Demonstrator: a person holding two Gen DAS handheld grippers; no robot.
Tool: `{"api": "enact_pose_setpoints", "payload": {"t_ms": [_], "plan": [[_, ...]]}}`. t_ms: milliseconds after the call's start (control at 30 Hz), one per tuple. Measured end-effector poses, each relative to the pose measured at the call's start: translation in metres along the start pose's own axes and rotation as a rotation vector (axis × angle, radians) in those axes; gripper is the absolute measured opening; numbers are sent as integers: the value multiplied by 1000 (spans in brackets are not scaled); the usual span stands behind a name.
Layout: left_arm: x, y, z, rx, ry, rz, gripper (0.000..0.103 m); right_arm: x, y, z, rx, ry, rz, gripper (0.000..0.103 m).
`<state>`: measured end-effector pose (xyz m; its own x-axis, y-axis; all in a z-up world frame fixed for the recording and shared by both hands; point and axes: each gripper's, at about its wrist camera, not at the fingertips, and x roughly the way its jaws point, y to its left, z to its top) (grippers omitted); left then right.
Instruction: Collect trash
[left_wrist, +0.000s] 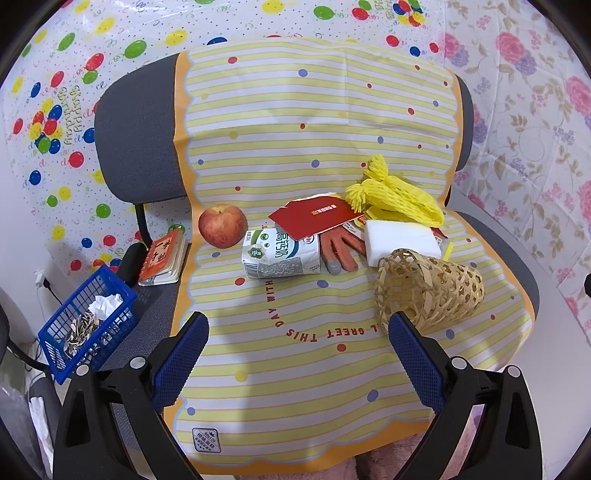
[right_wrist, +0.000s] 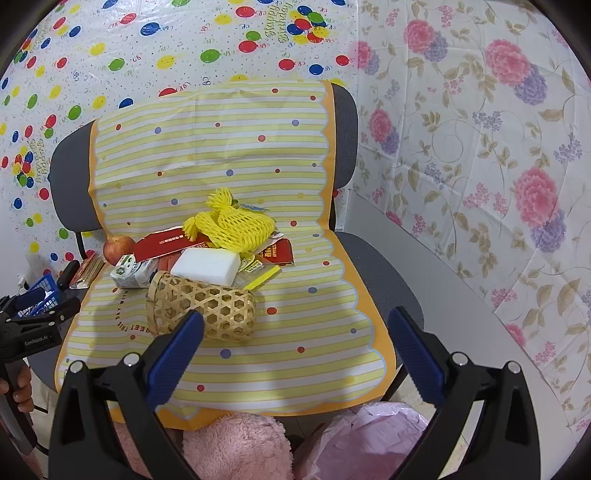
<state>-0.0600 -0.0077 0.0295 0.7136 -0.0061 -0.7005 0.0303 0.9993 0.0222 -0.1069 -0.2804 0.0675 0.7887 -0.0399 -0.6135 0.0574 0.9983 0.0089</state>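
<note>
On a chair's yellow striped mat (left_wrist: 295, 369) lies a pile: a crushed milk carton (left_wrist: 280, 254), a red envelope (left_wrist: 314, 218), an orange glove (left_wrist: 341, 247), a white foam block (left_wrist: 400, 238), yellow foam fruit netting (left_wrist: 395, 195) and small wrappers (right_wrist: 258, 264). A woven bamboo basket (left_wrist: 428, 291) lies on its side in front of them. My left gripper (left_wrist: 297, 325) hovers open above the mat's front, short of the carton. My right gripper (right_wrist: 295, 317) is open too, its left finger just in front of the bamboo basket (right_wrist: 207, 306). Neither holds anything.
A red apple (left_wrist: 222, 225) sits left of the carton. A blue plastic basket (left_wrist: 88, 321) with seed shells and crumpled tissue stands at the chair's left, behind it a small orange book (left_wrist: 164, 258). A pink plastic bag (right_wrist: 369, 439) and pink fluffy fabric (right_wrist: 236, 443) lie below the seat's front edge.
</note>
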Motion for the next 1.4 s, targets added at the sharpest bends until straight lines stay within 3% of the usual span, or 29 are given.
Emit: {"api": "enact_pose_setpoints", "payload": {"t_ms": [1400], "plan": [[3, 10, -4, -8, 6, 6, 96, 8, 13, 5, -14, -2, 13, 97]]}}
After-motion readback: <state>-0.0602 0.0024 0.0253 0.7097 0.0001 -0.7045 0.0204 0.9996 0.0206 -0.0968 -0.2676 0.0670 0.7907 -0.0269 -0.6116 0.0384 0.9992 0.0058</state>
